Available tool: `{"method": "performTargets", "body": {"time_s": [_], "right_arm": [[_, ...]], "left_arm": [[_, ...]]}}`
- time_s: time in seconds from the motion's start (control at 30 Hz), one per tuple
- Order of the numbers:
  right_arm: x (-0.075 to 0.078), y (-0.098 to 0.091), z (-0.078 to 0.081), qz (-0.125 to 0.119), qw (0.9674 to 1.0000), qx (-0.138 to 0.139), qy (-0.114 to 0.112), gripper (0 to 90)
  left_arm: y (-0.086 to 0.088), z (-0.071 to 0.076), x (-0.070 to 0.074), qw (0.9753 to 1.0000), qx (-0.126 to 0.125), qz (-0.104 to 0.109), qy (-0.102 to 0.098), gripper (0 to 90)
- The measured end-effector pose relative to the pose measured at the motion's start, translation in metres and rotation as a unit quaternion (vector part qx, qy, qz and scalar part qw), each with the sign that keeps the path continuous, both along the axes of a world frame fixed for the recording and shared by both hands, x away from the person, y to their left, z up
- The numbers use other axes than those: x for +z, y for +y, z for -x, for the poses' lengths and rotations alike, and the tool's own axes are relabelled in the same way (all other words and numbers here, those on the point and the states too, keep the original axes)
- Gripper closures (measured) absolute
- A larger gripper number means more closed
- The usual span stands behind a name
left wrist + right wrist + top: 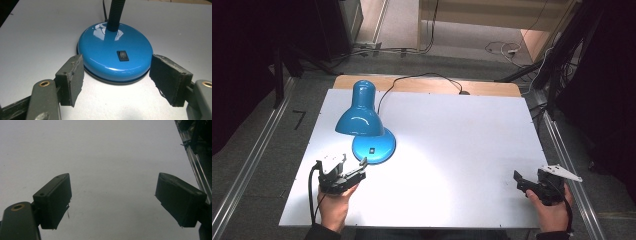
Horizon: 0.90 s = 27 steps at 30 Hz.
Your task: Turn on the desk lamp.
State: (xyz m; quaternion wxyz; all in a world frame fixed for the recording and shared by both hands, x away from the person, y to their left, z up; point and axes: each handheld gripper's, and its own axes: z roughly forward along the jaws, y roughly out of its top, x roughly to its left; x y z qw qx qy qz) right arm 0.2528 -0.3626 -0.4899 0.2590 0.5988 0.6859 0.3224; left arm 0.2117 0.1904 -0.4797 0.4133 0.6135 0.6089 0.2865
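Overhead, both the left hand-held gripper (353, 164) and right hand-held gripper (518, 178) gape empty; the lamp (362, 122) shade hides its neck.

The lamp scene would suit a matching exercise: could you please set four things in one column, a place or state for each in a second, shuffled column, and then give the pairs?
Things:
1. lamp base
2. rocker switch
3. left tongs
4. right tongs

Places or states:
A. open over bare white tabletop near the table's right edge
B. small and black, set into the blue dome
C. round, glossy blue, standing on the table
D. open, with jaws to either side of the base's near edge

Pairs: 1-C, 2-B, 3-D, 4-A
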Motion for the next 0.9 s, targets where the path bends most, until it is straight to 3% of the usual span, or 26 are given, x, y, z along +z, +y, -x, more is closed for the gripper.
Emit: {"method": "performTargets", "body": {"time_s": [0.9], "right_arm": [[0.000, -0.001, 0.000, -0.001, 1.0000, -0.001, 0.001, 11.9]], "left_arm": [[0.020, 0.016, 0.002, 0.9998, 0.019, 0.005, 0.003, 28.2]]}}
